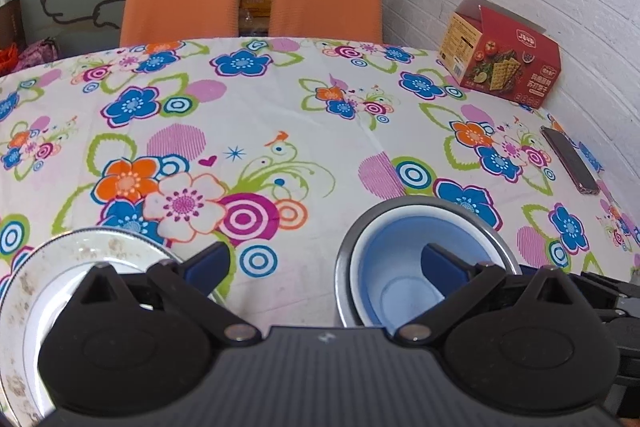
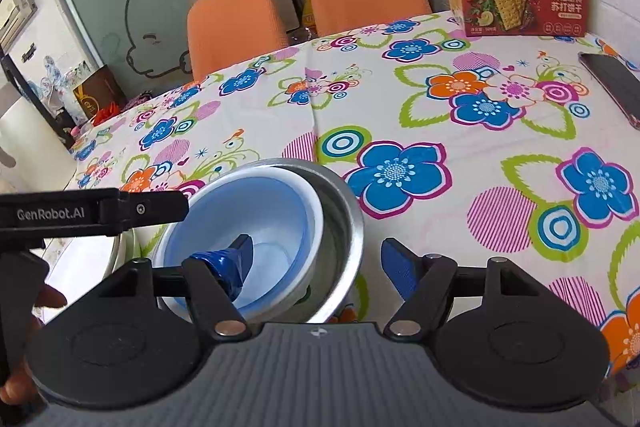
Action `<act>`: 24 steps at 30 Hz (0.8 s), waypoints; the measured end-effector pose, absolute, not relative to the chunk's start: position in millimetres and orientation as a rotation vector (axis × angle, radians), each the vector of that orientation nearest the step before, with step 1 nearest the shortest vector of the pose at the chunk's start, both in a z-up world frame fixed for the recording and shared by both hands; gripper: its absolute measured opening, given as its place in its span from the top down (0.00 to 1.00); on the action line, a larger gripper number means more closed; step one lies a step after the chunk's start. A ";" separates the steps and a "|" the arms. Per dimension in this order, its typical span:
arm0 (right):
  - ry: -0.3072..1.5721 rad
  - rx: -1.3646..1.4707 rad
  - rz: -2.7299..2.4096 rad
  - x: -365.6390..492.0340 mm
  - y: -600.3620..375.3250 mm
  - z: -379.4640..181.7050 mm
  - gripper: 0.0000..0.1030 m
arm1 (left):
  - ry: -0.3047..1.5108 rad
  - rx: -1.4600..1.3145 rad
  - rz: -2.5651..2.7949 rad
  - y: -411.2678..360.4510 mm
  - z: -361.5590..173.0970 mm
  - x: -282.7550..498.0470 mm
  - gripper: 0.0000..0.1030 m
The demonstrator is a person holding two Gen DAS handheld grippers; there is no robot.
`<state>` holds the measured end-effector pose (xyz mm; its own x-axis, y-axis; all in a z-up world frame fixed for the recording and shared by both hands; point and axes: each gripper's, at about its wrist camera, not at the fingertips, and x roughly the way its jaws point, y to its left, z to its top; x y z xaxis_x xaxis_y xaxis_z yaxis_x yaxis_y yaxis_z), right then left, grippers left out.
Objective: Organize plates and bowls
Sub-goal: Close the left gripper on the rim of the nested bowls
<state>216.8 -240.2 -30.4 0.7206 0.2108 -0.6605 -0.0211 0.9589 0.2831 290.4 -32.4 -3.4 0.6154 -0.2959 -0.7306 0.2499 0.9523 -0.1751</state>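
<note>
On floral tablecloth [image 2: 460,123], blue plastic bowl [image 2: 256,227] sits nested in steel bowl [image 2: 340,211]. Right gripper [image 2: 316,259] spread wide straddling both rims, nothing held; close squarely, lift level. Left gripper [image 1: 324,263] wide too, beside white plate [image 1: 60,259].

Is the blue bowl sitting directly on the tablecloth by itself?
No. The blue bowl is nested inside a metal bowl, whose rim rings it on the floral tablecloth.
</note>
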 end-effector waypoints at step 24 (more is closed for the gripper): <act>0.723 0.061 0.140 232.8 -224.3 -57.9 0.41 | 0.983 0.087 -0.313 -66.1 -50.4 324.2 0.01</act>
